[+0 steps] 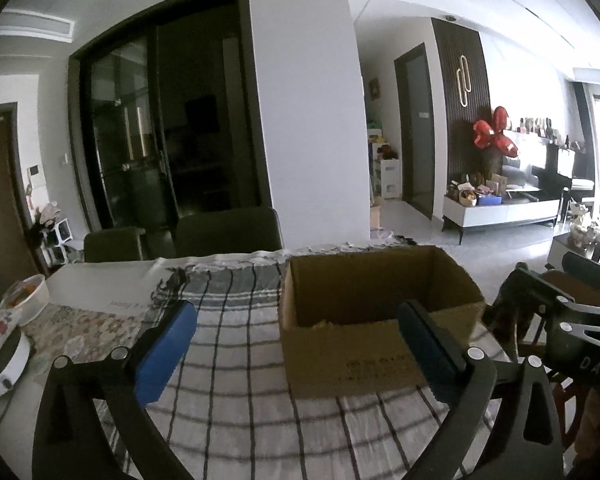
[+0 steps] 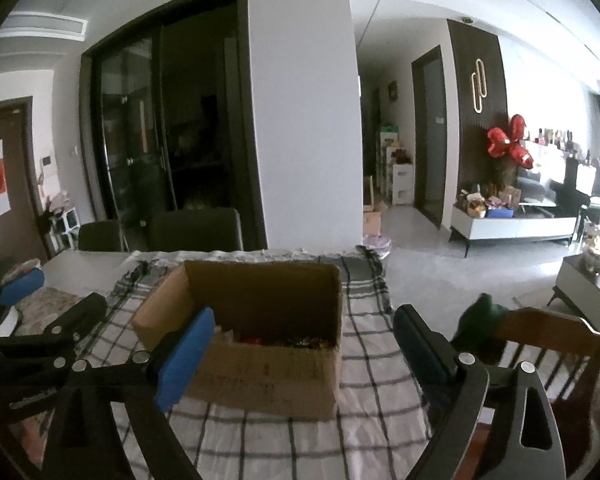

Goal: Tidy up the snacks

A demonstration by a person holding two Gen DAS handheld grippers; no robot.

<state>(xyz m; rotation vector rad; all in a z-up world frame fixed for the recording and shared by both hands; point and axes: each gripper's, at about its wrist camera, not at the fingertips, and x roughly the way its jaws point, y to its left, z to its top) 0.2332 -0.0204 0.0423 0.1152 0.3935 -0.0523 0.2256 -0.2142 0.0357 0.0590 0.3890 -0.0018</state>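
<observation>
Open cardboard box on checked cloth over the bench, snacks visible in its bottom. Left gripper and right gripper both above the cloth just short of the box, fingers spread wide, nothing between them.

Box on cloth on table, snacks inside. Chairs behind table, wooden chair right, cooker far left.

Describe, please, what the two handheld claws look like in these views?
Both the left claw and the right claw have black angular frames with silver round pivot bolts and blue rectangular pads on the fingers. White lettering marks the right claw's body in the left wrist view.
</observation>
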